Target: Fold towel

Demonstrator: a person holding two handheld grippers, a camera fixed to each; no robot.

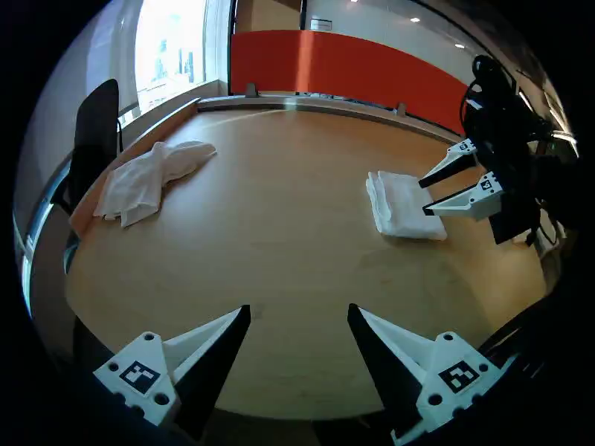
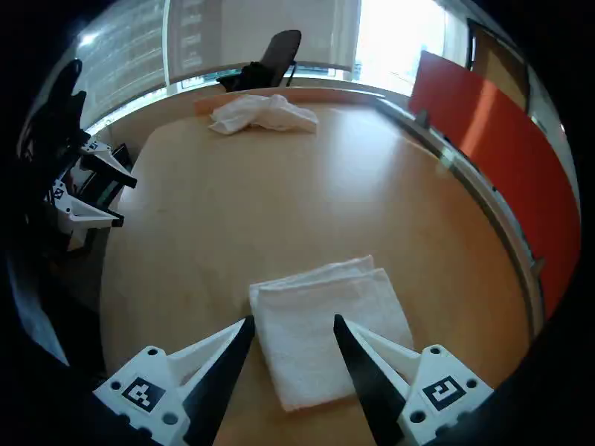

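A folded white towel [image 2: 327, 327] lies flat on the wooden table [image 2: 282, 201]; in the left gripper view the same folded towel [image 1: 404, 204] is at the right. A crumpled white towel [image 1: 152, 178] lies at the table's far left corner, and the crumpled towel [image 2: 260, 113] is far off in the right gripper view. My right gripper [image 2: 294, 327] is open just above the folded towel's near edge, holding nothing; that same right gripper [image 1: 427, 197] is seen beside the folded towel. My left gripper [image 1: 299, 312] hangs open over bare table, and the left gripper [image 2: 128, 199] is seen from afar at the table's left edge.
A red partition [image 1: 349, 70] runs along the table's back edge. A dark chair [image 1: 95, 141] stands by the window beyond the crumpled towel. A wide stretch of bare wood lies between the two towels.
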